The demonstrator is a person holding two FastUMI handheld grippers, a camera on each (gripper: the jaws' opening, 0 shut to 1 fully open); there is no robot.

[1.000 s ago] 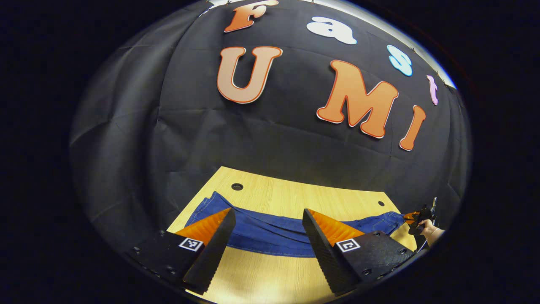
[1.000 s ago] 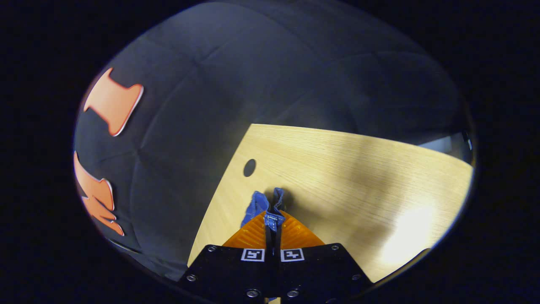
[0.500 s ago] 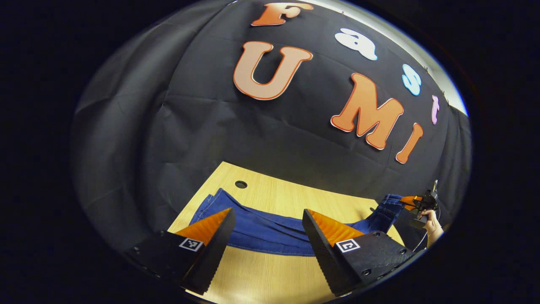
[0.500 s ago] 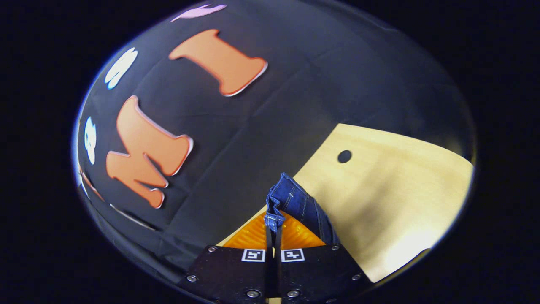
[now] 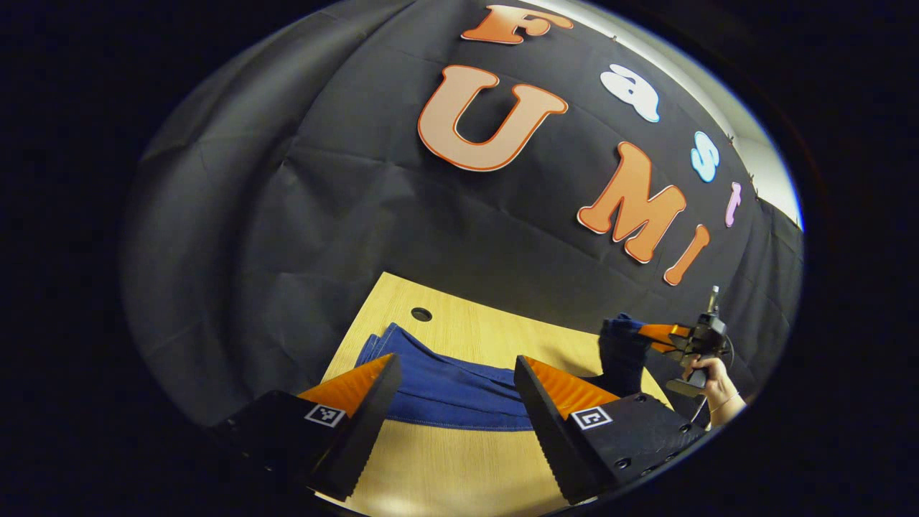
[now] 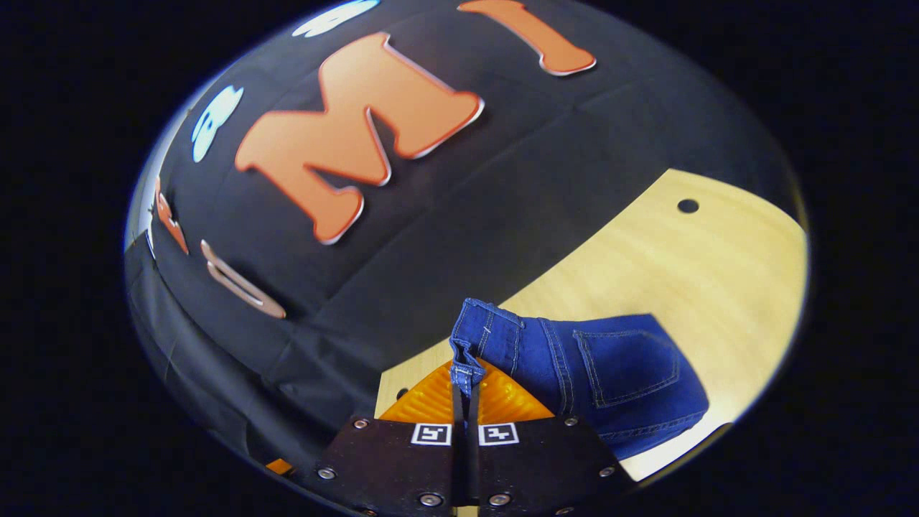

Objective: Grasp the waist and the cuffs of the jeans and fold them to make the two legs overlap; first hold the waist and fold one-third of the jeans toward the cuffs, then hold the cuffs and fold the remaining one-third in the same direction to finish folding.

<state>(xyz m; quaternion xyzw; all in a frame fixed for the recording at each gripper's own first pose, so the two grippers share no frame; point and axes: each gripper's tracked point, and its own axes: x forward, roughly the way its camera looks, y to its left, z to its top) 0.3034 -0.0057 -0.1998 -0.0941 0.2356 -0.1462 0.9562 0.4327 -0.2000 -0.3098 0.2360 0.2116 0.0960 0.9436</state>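
Blue jeans (image 5: 445,388) lie lengthwise across the wooden table (image 5: 459,467) in the left gripper view. My left gripper (image 5: 456,362) hovers open just in front of the jeans' near edge, nothing between its fingers. At the right, the other gripper (image 5: 664,336), held by a hand (image 5: 712,373), lifts the waist end (image 5: 621,352) off the table. In the right gripper view my right gripper (image 6: 465,370) is shut on the waistband, and the seat with a back pocket (image 6: 624,366) hangs to its right above the table (image 6: 711,266).
The table has a round hole near its far left corner (image 5: 421,314) and another shows in the right gripper view (image 6: 688,206). Black cloth walls close off the back and sides. Bare wood lies in front of the jeans.
The right gripper has raised the waist off the table and carried it leftward, swinging round as it went. The left gripper stays open and has shifted only slightly.
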